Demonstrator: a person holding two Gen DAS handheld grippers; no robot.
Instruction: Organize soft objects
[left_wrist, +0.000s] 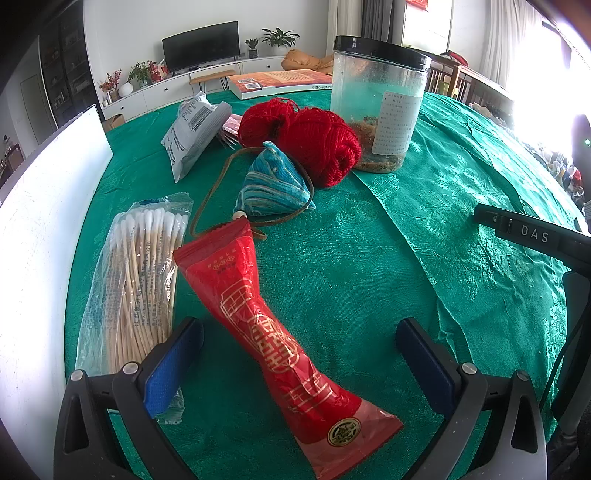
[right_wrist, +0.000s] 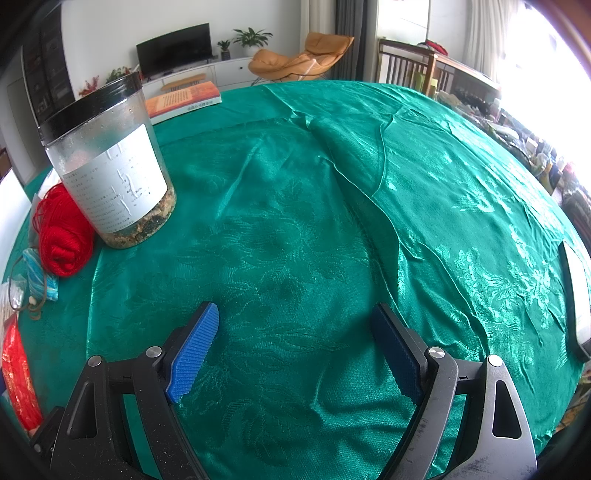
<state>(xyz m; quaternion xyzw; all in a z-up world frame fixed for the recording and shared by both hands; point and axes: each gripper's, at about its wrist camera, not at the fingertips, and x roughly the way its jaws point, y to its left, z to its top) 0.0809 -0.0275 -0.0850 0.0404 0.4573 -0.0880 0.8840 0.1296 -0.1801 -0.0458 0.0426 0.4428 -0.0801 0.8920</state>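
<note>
My left gripper (left_wrist: 299, 332) is open, its blue pads either side of a twisted red foil packet (left_wrist: 273, 332) lying on the green tablecloth (left_wrist: 424, 266). A bag of cotton swabs (left_wrist: 136, 280) lies left of the packet. Beyond are a blue striped pyramid sachet (left_wrist: 273, 184) on a brown cord, two red yarn balls (left_wrist: 314, 136) and a grey-white pouch (left_wrist: 195, 129). My right gripper (right_wrist: 295, 321) is open and empty over bare cloth (right_wrist: 332, 221). The yarn (right_wrist: 62, 240), sachet (right_wrist: 40, 277) and red packet (right_wrist: 18, 376) show at its left edge.
A clear plastic jar with a black lid (left_wrist: 380, 107) (right_wrist: 110, 166) stands behind the yarn. A book (left_wrist: 277, 81) lies at the far table edge. A white board (left_wrist: 48, 206) stands along the left. The right gripper's black body (left_wrist: 532, 232) shows at right.
</note>
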